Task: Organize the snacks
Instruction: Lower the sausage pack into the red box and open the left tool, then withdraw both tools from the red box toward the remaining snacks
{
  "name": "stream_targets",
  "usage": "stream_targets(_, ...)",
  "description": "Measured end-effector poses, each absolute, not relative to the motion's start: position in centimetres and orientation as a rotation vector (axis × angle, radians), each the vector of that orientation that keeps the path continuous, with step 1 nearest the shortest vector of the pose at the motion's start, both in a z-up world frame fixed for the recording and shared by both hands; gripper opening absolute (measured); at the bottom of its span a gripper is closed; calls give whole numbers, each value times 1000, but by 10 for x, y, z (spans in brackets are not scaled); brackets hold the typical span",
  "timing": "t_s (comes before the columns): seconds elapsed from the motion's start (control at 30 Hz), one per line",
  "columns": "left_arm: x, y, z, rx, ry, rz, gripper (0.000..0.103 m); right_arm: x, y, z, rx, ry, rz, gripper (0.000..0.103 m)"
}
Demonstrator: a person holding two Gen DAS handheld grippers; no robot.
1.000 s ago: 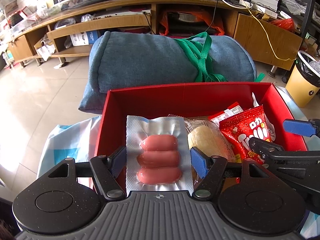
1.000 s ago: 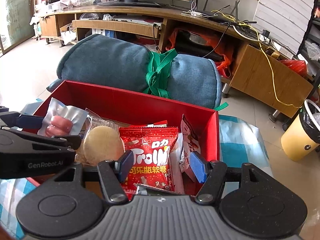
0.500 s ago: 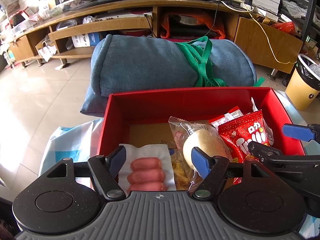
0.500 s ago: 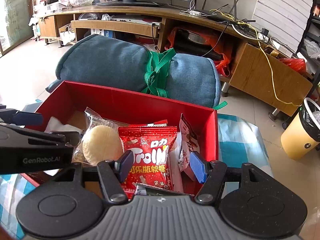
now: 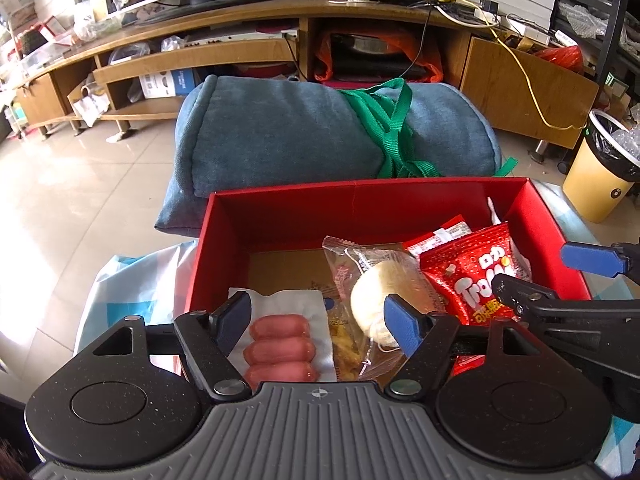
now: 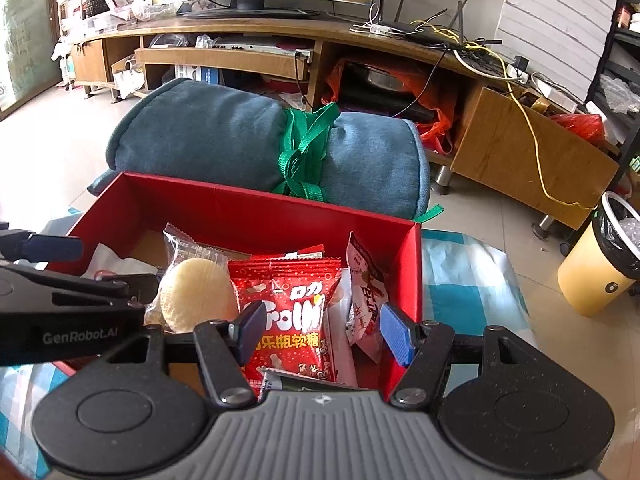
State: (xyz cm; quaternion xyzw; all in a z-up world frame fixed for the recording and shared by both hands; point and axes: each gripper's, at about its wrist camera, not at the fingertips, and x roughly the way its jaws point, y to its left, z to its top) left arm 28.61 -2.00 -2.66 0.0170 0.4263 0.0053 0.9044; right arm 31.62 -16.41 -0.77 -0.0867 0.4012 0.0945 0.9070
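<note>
Both grippers hang over the near edge of the red box (image 5: 360,208), each with its blue pads spread apart and nothing between them. Left gripper (image 5: 318,322) sits above the sausage pack (image 5: 280,344), which lies flat in the near left corner of the box; its three pink sausages each run left to right, stacked from near to far, so the pack's long axis points toward the far wall. Just right of it, the clear-wrapped round cake (image 5: 380,292) lies tilted, its long axis running from the near edge toward the middle of the box. Right gripper (image 6: 320,330) hovers over the red Trolli candy bag (image 6: 288,320), which leans upright with its print facing the near edge, touching the cake on its left and a white-and-red sachet (image 6: 364,292) standing against the right wall. Beyond the far wall lies a rolled blue cushion (image 5: 288,132) tied with green straps (image 5: 394,132), its length parallel to that wall.
</note>
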Motion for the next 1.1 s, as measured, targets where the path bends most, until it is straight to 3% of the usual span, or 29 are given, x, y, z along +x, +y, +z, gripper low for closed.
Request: stream_targets(1.1, 236, -57, -20, 42, 872, -121, 81, 261, -248, -8, -9, 931, 67, 65)
